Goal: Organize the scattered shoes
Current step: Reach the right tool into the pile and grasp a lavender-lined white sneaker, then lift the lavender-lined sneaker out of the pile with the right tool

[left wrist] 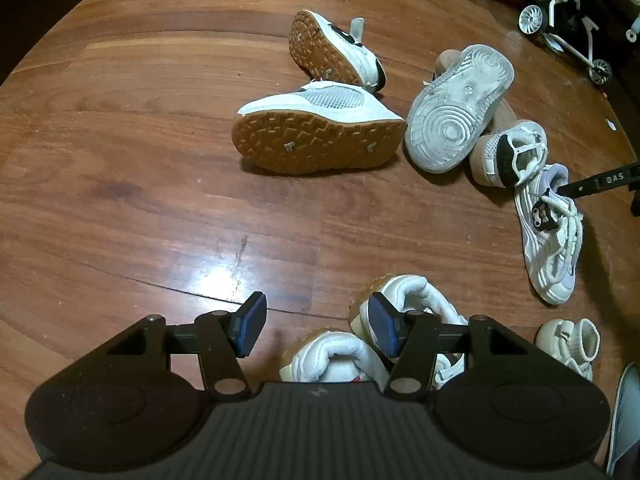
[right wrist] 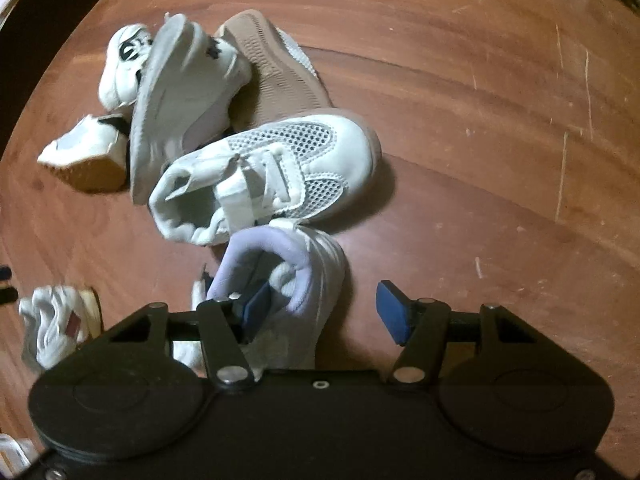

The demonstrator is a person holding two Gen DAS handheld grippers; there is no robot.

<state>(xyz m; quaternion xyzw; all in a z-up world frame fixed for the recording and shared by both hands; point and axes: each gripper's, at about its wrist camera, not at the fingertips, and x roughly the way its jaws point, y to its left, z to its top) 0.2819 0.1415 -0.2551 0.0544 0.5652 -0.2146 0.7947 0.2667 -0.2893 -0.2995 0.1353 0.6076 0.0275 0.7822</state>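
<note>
1. Progress looks early to middling: near the left claw (left wrist: 316, 328) two white high-tops (left wrist: 404, 300) stand side by side and upright on the wooden floor (left wrist: 120, 200), which I judge a sorted pair; a third small white shoe (left wrist: 572, 340) stands just to their right.
2. The rest lies scattered farther out: two gum-soled sneakers (left wrist: 320, 140) tipped on their sides with soles showing; a grey-soled shoe (left wrist: 460, 108) leaning sole-up on the pile; a mesh strap shoe (right wrist: 272, 172) touching it.
3. The right claw (right wrist: 324, 312) is spread wide, not yet clenched; its left finger (right wrist: 256, 308) sits inside the collar of the lilac-lined sneaker (right wrist: 296, 280), its right one outside over bare floor, so the collar wall stands between them; that sneaker lies at the near edge of the pile.
4. The left claw is released and empty, hanging low just above the high-tops, angled down and forward.
</note>
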